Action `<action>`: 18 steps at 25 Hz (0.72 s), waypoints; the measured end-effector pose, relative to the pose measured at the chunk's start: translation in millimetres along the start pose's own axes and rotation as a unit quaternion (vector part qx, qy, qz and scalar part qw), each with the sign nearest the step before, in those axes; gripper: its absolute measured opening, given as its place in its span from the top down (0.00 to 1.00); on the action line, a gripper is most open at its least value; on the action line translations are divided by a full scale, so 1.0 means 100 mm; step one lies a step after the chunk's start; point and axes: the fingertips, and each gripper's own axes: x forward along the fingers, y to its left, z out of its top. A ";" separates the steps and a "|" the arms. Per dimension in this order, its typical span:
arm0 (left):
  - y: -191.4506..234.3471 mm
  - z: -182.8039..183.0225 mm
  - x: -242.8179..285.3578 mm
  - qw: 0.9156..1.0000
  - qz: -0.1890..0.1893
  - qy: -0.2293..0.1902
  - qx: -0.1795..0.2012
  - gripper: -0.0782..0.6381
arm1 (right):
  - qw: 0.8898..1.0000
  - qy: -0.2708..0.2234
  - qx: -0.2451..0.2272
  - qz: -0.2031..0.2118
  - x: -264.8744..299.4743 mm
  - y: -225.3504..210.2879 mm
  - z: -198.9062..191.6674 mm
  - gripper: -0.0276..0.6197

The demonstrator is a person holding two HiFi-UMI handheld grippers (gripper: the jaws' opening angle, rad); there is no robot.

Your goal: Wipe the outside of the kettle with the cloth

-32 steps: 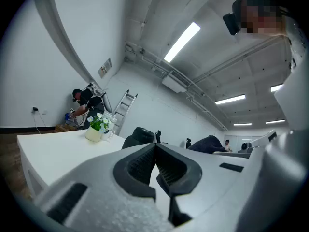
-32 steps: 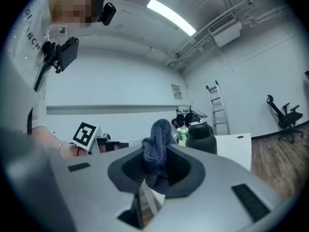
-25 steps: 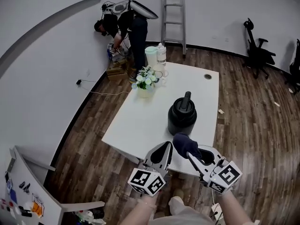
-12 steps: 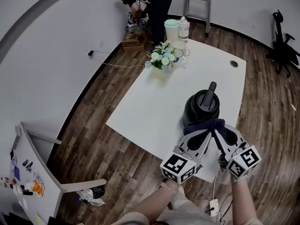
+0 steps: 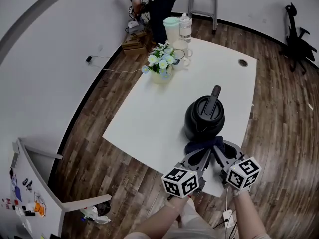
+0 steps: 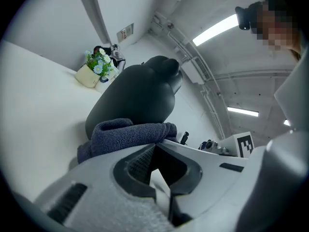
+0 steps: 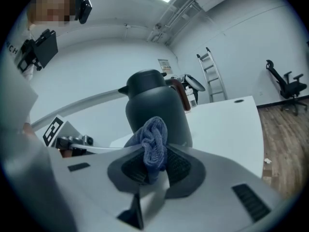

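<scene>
Kettle [image 5: 203, 117]: black, squat, with a lid and an arched handle [image 5: 215, 94] on top. It stands upright on the white table [image 5: 149, 118], lower right of centre in the head view and close to the table's bottom edge. The flowers [image 5: 159, 63] are well apart, toward the top of the frame.

Cloth [image 5: 203, 145]: dark blue terry, bunched. It sits just below the kettle in the head view, at or against the lower wall.

Right gripper [image 7: 155, 154]: jaws clamped on a wad of the cloth. The wad fills the hollow between the pads and bulges past the tips toward the kettle body.

Left gripper [image 6: 154, 146]: jaws drawn together, and the hollow between them is bare. The cloth lies across the tips. No view shows whether the very tips nip a fold.

Handling, as judged:
- **Cloth:** soft, limp and light. It will likely drag and fold under friction, so a deep pinch through the bunch, as the right gripper has, should serve better than an edge hold.
- **Kettle:** looks rigid, smooth and matte. Its weight is unknown, since the contents are not visible. If light, a sideways wipe could shove or turn it on the slick tabletop, and the table edge is near.
- **Where to brace, if needed:** the handle or the top. The rounded wall gives the jaws little purchase.
</scene>
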 end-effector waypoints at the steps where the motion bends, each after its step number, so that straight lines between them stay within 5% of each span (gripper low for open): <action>1: 0.05 -0.03 -0.02 1.000 0.008 0.001 -0.009 0.88 | 1.000 0.006 0.009 0.002 0.04 0.00 -0.07 0.87; 6: -0.01 -0.04 0.01 1.000 0.012 0.011 -0.018 0.88 | 0.999 0.017 0.037 -0.010 0.00 -0.06 -0.15 0.87; 9: -0.18 0.03 -0.12 1.000 -0.004 0.004 0.007 0.88 | 0.999 -0.004 -0.029 0.015 -0.24 0.01 0.12 0.87; 14: -0.07 0.79 -0.66 0.991 0.053 -0.054 0.113 0.88 | 0.981 -0.082 -0.170 0.045 -0.64 0.05 1.24 0.87; 18: 0.21 1.78 -0.76 0.964 0.095 -0.107 0.224 0.88 | 0.973 -0.028 -0.216 0.072 -0.47 0.01 1.68 0.87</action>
